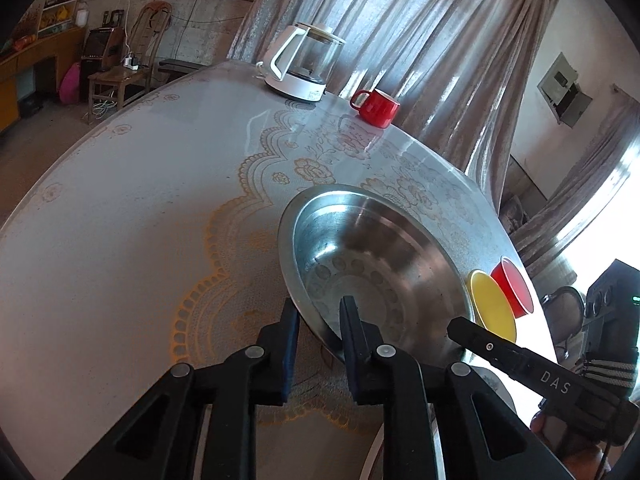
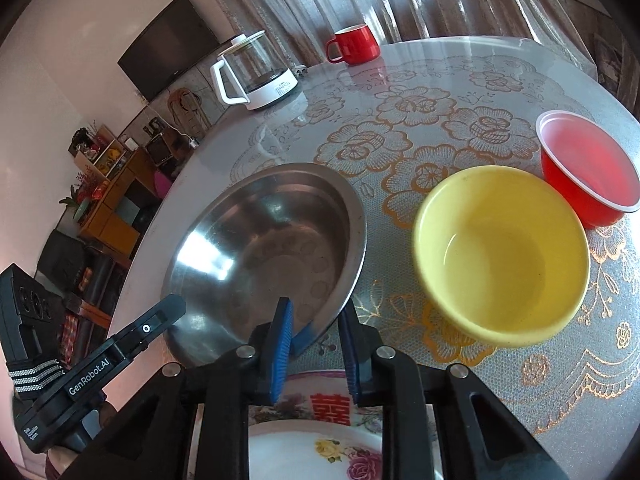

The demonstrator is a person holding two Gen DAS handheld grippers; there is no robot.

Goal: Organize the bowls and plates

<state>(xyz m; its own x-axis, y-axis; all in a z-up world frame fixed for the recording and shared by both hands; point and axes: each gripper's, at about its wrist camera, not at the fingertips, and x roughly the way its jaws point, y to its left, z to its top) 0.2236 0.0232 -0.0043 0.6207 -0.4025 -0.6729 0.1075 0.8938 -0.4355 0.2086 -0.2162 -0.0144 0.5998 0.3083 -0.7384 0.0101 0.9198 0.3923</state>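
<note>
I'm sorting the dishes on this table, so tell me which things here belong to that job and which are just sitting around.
Part of the job:
steel bowl, its rim gripped by both the left gripper and the right gripper
yellow bowl
red bowl
flowered plate

Just lying about:
glass kettle
red mug

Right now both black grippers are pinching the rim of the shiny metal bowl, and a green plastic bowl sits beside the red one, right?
Nearly. The right wrist view shows the plastic bowl beside the red plastic bowl is yellow, not green. Both the left gripper and the right gripper do pinch the shiny metal bowl by its rim.
</note>
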